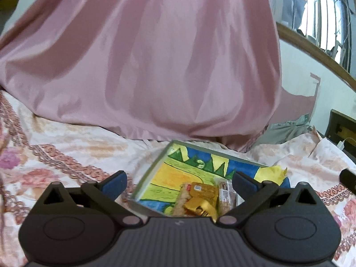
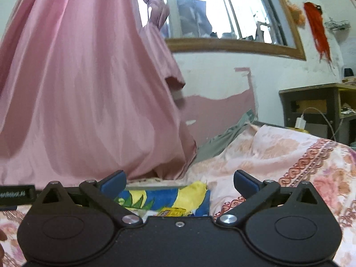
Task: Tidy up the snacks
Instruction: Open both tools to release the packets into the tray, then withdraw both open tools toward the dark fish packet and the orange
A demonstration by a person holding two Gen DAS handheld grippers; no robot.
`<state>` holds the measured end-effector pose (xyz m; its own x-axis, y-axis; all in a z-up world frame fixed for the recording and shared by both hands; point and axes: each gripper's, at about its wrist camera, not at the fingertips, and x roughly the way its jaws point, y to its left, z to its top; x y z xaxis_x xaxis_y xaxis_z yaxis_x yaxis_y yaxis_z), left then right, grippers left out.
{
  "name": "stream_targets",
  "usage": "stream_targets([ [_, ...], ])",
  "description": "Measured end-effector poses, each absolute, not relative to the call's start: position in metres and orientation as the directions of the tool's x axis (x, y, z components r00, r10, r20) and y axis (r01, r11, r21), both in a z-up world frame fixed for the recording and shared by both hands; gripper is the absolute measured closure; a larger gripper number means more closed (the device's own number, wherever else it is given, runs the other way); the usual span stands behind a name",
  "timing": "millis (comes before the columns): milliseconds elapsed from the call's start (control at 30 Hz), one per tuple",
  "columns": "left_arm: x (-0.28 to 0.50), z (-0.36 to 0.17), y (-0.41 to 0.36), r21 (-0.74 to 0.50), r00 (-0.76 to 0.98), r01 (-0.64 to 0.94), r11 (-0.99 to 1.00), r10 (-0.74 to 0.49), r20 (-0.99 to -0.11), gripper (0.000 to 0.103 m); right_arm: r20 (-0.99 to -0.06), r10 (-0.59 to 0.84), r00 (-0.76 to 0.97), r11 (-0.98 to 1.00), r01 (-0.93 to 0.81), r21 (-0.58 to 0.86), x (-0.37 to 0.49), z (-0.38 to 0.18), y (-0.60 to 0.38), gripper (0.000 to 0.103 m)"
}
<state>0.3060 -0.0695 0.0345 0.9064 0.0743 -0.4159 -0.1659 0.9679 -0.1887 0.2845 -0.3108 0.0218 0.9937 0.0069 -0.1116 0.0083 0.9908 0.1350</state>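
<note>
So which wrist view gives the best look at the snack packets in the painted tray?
The left wrist view: the gold and clear snack packets lie in plain sight on the painted tray. In the right wrist view the gripper body hides all but one yellow packet's edge.

A bed covered by a floral bedsheet in cream, peach and pink, crossed by a braided reddish border band, carries everything. Directly on it lies a shallow tray whose floor is a crayon-style drawing in yellow, green and blue (its near part is hidden in both views). Toward the wall, the hem of a pink curtain rests on the sheet, and a crumpled grey-green cloth lies at the bed's far edge.
</note>
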Motion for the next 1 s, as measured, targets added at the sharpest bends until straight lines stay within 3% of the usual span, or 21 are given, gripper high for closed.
stream_targets([
  [367,0.216,0.039,-0.052,-0.159,0.905,-0.178,0.971,0.099,-0.413,0.001,-0.130,0.006,0.991,0.992,0.011,0.126,0.197,0.029,-0.298,0.001],
  [1000,0.122,0.001,-0.034,-0.127,0.861,-0.175,0.976,0.090,-0.500,0.001,-0.301,0.005,0.954,0.996,0.022,0.085,0.086,-0.010,-0.253,0.001],
])
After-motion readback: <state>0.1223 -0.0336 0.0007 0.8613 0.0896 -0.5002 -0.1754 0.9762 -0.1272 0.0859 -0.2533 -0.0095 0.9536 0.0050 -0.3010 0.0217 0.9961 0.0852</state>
